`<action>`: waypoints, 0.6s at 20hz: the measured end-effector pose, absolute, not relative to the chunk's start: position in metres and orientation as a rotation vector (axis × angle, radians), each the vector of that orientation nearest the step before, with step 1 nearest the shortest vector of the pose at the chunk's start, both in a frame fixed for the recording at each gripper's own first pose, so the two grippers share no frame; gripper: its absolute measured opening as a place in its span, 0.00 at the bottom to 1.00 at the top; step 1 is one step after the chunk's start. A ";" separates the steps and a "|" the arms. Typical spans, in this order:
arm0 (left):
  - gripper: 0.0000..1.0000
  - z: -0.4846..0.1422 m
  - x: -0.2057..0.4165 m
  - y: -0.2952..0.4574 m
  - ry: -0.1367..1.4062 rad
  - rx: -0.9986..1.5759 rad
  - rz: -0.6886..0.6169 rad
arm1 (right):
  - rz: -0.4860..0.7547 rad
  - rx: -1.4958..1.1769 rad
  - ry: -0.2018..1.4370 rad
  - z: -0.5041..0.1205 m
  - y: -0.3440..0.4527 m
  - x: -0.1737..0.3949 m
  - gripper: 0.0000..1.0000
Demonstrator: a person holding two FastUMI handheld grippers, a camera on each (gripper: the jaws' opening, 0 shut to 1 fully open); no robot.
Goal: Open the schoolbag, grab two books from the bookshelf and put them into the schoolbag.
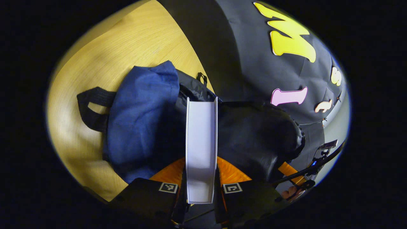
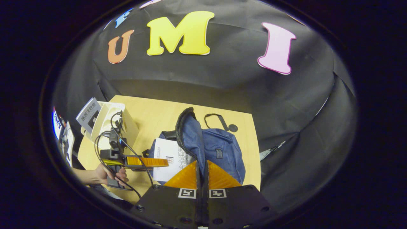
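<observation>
Schoolbag (image 2: 219, 149): blue, lying on the wooden bench (image 2: 152, 114), its black-zippered mouth lifted open toward the camera.
Right gripper (image 2: 202, 171): jaws drawn nearly together on the bag's zippered rim, seemingly pinching it; my reading is that this props the mouth up so a book can slide in.
Left gripper (image 1: 201, 184): jaws narrow, clamped on a white book (image 1: 201, 140) held spine-up, edge on and pointing at the bag's dark opening.
Book position: in the right gripper view its white cover sits at the bag's mouth, partly behind the raised rim, so it is probably mid-insertion.
Bookshelf (image 2: 109, 119): a white holder at the bench's far left corner, another book (image 2: 89, 114) leaning in it.
Step judged: first book going in; second looks yet to be fetched.
Risk: the rim may sag if the pinch slips.
</observation>
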State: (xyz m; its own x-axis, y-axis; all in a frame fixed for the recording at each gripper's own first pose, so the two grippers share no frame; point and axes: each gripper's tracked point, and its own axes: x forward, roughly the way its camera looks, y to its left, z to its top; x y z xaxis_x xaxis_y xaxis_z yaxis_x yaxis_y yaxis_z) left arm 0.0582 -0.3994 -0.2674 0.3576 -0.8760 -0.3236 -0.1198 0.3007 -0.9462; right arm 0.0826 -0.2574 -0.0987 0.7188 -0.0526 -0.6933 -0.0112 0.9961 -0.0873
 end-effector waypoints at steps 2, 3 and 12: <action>0.37 -0.277 0.057 -0.398 1.108 -1.196 -0.650 | -0.022 -0.109 0.776 -0.099 -0.254 0.083 0.00; 0.37 -0.282 0.057 -0.395 1.121 -1.199 -0.624 | -0.021 -0.117 0.780 -0.099 -0.253 0.082 0.02; 0.99 -0.300 0.052 -0.361 1.274 -0.500 -0.462 | -0.011 -0.140 0.803 -0.108 -0.246 0.081 0.00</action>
